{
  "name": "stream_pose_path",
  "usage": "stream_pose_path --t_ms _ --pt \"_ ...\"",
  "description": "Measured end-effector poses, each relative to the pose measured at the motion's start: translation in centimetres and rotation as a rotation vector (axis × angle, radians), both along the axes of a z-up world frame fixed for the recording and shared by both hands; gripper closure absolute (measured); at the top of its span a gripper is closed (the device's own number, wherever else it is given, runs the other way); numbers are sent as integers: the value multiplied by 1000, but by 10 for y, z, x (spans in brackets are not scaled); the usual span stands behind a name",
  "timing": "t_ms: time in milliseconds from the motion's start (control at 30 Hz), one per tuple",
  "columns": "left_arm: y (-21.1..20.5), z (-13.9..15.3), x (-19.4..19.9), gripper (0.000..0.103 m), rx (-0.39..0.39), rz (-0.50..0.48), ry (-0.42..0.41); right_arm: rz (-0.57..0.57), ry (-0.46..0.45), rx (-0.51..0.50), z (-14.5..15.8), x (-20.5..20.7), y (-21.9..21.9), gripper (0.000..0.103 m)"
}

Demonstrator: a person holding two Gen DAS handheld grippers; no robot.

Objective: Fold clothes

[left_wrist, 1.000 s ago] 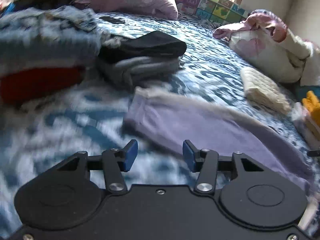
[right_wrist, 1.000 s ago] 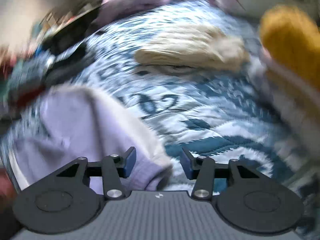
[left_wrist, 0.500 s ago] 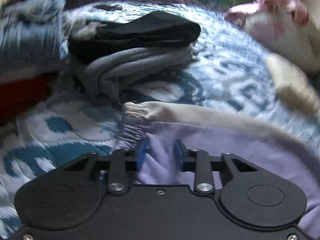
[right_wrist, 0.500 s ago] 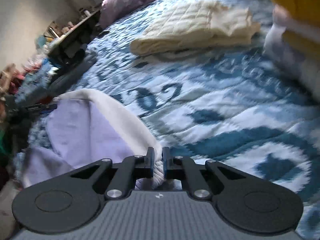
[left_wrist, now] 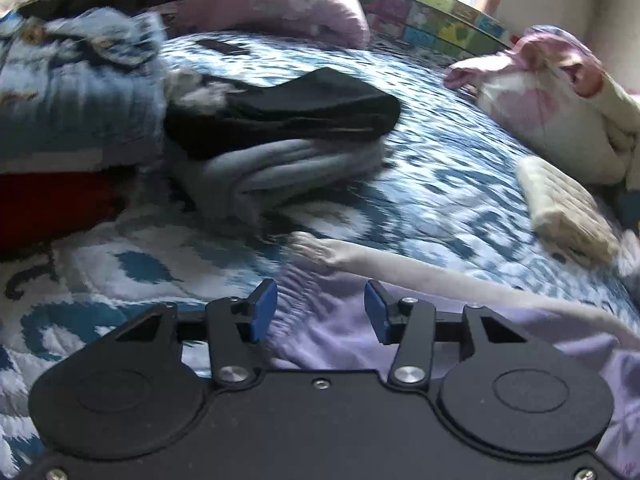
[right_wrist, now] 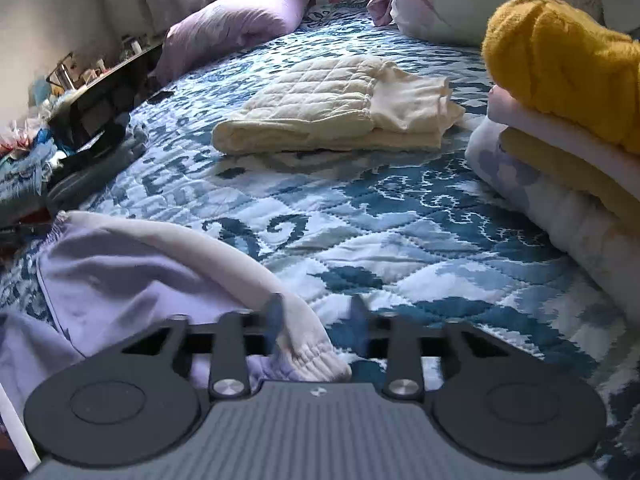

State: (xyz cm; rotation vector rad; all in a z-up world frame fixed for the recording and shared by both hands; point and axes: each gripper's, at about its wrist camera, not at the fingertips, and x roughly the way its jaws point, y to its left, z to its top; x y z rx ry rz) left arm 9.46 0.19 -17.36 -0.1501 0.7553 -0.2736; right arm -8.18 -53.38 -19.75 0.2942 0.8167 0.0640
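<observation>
Spread flat on a blue-and-white patterned quilt [right_wrist: 400, 248]: lavender trousers with cream side stripes [right_wrist: 120, 272]. Nearby, a folded cream quilted garment [right_wrist: 332, 116], a black-on-grey folded stack [left_wrist: 280, 140], a yellow-topped pile [right_wrist: 560, 80]. Left gripper [left_wrist: 320, 310] opening, gathered waistband between unpressed pads. Right gripper [right_wrist: 316, 316] opening around the elastic cuff, likewise released.
</observation>
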Motion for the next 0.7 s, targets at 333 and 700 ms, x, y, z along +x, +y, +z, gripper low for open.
stream_pose_path --t_ms 333,700 --pt "14 0 8 83 -177 26 84 -71 -15 38 -7 -8 -6 94" --pt "7 1 26 48 -84 8 67 -43 19 48 -9 -2 -13 67"
